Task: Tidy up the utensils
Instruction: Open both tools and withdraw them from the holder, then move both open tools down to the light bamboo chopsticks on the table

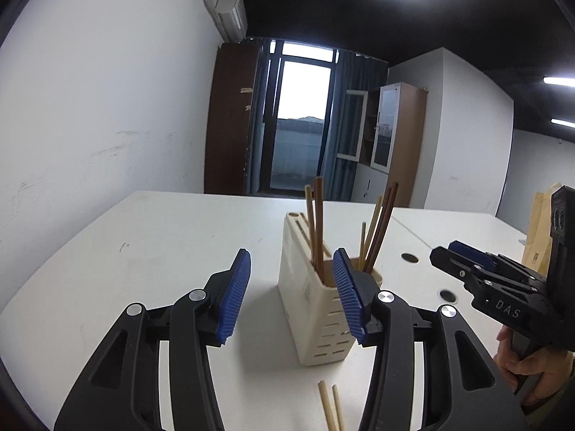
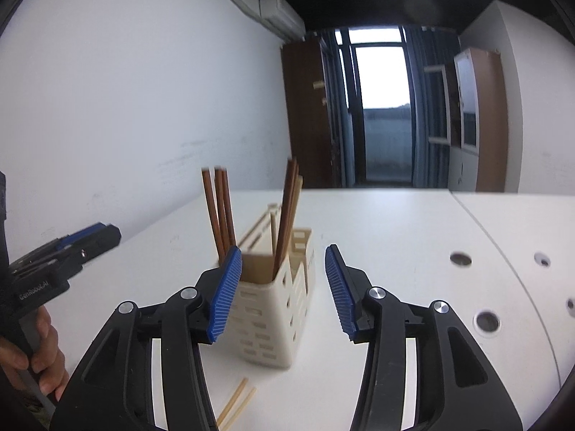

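Note:
A cream slotted utensil holder stands on the white table with several brown and pale chopsticks upright in it. It also shows in the right wrist view with its chopsticks. Two pale chopsticks lie on the table in front of it, also seen in the right wrist view. My left gripper is open and empty, just before the holder. My right gripper is open and empty, above the holder's right side; in the left wrist view it hovers at right.
The table has round cable holes on its right part and a seam between two tops. A brown paper bag stands at the far right. A white wall runs along the table's left side.

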The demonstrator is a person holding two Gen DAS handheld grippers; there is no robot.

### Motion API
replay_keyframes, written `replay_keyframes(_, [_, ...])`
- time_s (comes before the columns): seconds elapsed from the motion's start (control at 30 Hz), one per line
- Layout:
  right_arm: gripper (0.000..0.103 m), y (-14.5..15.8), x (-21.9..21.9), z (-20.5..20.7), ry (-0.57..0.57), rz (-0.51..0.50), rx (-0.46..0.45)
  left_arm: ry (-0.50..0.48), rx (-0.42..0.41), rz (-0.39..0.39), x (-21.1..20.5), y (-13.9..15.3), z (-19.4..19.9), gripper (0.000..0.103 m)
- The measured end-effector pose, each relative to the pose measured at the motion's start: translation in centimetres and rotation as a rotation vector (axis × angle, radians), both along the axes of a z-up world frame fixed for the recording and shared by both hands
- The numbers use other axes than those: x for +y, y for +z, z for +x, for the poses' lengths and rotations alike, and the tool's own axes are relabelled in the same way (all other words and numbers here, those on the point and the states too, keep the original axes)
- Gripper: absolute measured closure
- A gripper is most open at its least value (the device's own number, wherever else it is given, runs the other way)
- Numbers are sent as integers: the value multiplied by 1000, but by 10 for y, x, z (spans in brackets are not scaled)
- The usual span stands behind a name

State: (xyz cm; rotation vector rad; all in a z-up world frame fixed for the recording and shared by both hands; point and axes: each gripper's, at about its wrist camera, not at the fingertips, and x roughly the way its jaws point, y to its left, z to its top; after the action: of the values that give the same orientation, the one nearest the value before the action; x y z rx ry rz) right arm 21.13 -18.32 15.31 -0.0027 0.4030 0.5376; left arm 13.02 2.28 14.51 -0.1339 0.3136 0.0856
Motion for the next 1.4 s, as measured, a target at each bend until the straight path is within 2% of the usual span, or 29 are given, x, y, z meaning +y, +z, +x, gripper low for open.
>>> replay_keyframes(0.2, [46,-28,7,-4,-5,-47,78,-3,53,-2,2,-17,0,53])
replay_keyframes(0.3, [46,-47,13,-7,4,-85,129,-17,83,11,2,-28,-2,48])
replay_keyframes(0.4, [46,-65,21,-8,9,-135,169,-24,115,6,4,-40,-2,47])
replay_keyframes(0.67, [45,-102,33,-6,23,-192,281,-26,175,-10,6,-59,-2,41])
replay_keyframes(0.83, [45,-125,42,-3,31,-237,343,-22,178,-19,10,-62,-4,37])
replay_keyframes(1.13, [45,-158,55,1,48,-300,428,-21,210,-51,17,-65,1,35])
replay_keyframes(1.4, [46,-177,60,-2,54,-327,463,-21,208,-53,16,-64,-4,34])
